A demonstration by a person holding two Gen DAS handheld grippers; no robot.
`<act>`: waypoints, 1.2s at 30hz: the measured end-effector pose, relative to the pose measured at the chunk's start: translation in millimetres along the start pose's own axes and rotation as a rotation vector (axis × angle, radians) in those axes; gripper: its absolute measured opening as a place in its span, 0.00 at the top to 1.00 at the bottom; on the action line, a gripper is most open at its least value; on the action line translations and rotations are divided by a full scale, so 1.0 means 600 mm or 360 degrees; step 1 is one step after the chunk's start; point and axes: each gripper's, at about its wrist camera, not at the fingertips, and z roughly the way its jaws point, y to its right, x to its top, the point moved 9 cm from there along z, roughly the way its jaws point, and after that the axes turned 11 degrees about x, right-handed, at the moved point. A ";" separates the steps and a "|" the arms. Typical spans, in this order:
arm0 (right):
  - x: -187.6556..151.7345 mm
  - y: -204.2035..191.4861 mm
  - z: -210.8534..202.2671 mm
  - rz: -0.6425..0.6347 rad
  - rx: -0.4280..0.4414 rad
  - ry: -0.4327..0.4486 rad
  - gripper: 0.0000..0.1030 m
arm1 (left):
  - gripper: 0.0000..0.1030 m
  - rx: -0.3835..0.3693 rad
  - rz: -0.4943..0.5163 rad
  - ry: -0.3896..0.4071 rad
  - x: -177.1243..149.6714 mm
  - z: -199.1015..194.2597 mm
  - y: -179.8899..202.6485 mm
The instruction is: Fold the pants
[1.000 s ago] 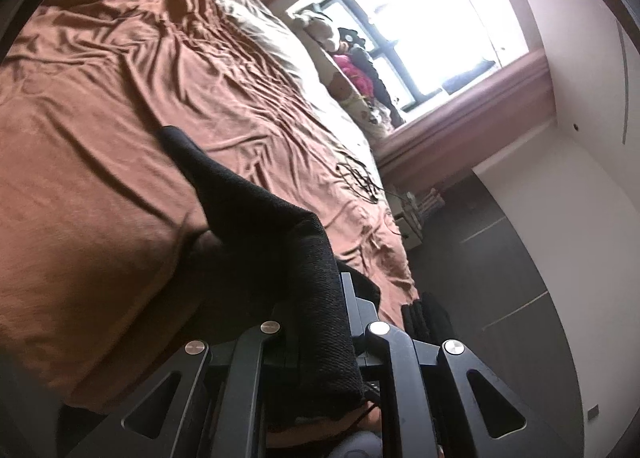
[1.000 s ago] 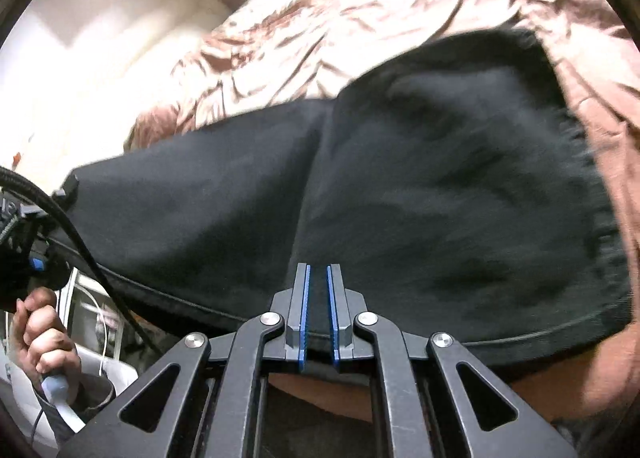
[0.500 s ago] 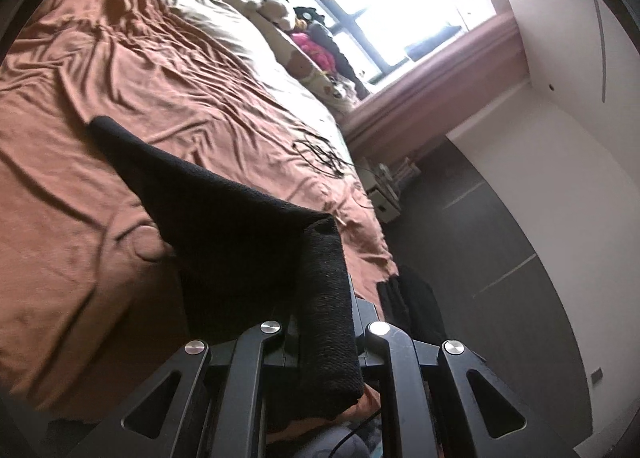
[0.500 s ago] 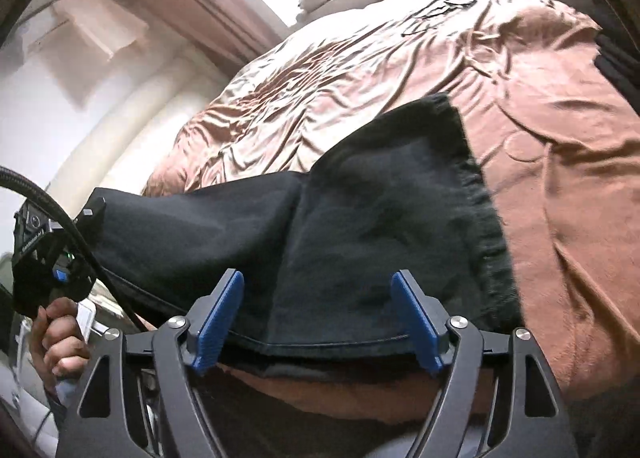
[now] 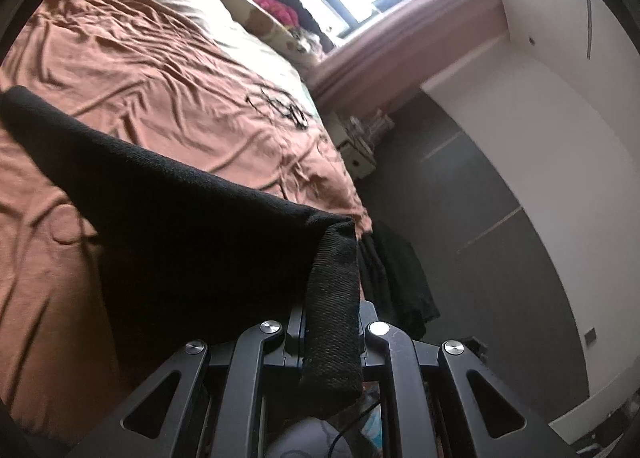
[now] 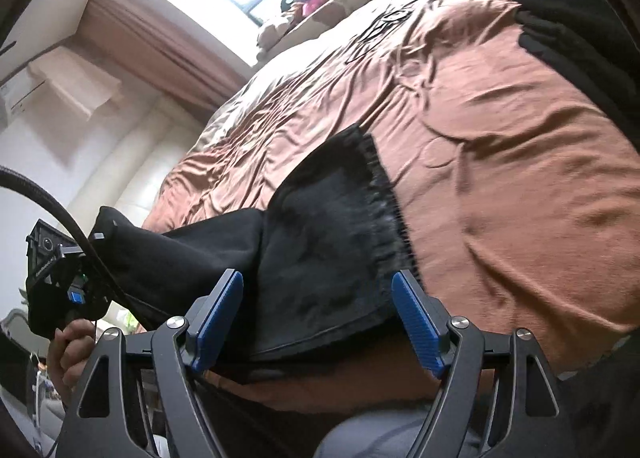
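From the left wrist's view, the left gripper (image 5: 332, 334) is clamped narrow on a thick folded band of the black pants (image 5: 192, 242). It looks like the waistband or a hem, though I can't tell which. The cloth rises straight out of the jaws and fans away ahead and to the gripper's left, sagging toward the brown bedspread (image 5: 160, 69). This pinch seems to be what keeps that edge off the bed, so the fabric hangs as a sheet instead of lying in a heap. Ahead and to the right, another dark garment (image 5: 396, 270) drapes off the bed's corner, and a tangle of cable (image 5: 280, 105) lies on the spread farther ahead.

From the right wrist's view, the right gripper (image 6: 316, 310) stands wide, its blue pads (image 6: 416, 322) well apart and pressing on nothing. The pants (image 6: 320, 250) lie just ahead of and between the fingers, one frayed hem spread on the bedspread (image 6: 500, 185), the rest sloping up to this gripper's left. There the left gripper (image 6: 64, 274), held in the person's hand (image 6: 72, 342), has the cloth bunched in its jaws. With this end already resting on the bed and only the other end raised, I'd judge the fold is partly laid: the free gripper is likely open to take a fresh hold on the near edge.
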 end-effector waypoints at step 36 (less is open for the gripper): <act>-0.011 0.102 -0.082 0.0226 -0.0049 0.0091 0.26 | 0.87 0.0169 0.0660 -0.0672 -0.152 0.241 0.081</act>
